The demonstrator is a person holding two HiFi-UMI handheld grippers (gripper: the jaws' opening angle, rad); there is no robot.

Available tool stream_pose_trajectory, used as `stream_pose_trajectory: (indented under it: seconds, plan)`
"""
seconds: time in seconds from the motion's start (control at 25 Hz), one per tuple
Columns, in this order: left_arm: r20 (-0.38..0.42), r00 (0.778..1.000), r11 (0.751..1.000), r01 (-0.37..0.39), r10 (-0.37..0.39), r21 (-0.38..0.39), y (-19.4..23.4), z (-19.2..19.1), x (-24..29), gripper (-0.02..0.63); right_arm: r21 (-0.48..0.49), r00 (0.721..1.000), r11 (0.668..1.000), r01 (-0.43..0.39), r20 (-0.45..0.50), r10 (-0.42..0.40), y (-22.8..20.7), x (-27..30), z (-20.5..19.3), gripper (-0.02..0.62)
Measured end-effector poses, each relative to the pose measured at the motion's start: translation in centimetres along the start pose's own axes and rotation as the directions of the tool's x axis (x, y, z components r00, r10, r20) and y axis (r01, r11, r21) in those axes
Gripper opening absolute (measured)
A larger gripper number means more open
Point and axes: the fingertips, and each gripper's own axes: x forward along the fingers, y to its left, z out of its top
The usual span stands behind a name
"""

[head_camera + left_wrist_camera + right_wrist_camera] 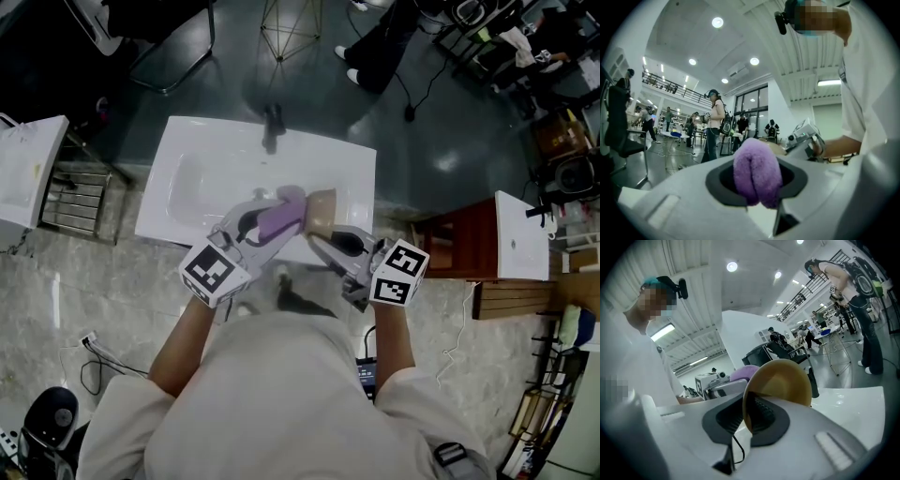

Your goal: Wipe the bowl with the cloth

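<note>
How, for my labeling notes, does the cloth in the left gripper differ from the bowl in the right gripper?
Colour: the cloth is purple, the bowl tan. Texture: the cloth is fuzzy and bunched into a soft wad; the bowl is smooth and rigid. Grip: the left gripper squeezes the cloth's bulk, while the right gripper pinches the bowl's thin rim, holding it on edge. Both are held above the white sink.

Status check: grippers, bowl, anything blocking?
Left gripper shut on cloth. Right gripper shut on bowl rim, over sink. Cloth beside bowl, contact unclear. Nothing between them.
</note>
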Motion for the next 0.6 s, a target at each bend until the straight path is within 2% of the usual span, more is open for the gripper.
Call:
stream_pose_trajectory:
  seconds: [0.12,0.28,0.44,0.6]
  plan:
    - [0.0,0.999,0.999,-0.042,0.042,0.021,0.7,0.0,-0.3,0.118,0.0,0.999,0.999,-0.041,-0.003,0.041,1.1,0.2,-0.2,0.014]
    - [-0.058,0.996,0.992,-0.066,0.073,0.109,1.3,-0.4,-0.2,0.118,0.012,0.994,0.995,-0.101,0.036,0.101,2.4,0.3,0.5,0.015]
    - [-0.116,0.992,0.989,-0.027,0.045,0.146,1.0,-1.7,-0.2,0.118,0.065,0.986,0.99,-0.122,0.121,0.113,2.2,-0.3,1.9,0.014]
    - [-0.144,0.989,0.987,0.038,-0.015,0.155,-0.5,-2.6,-0.1,0.118,0.105,0.981,0.99,-0.089,0.18,0.069,0.9,-0.9,2.8,0.012]
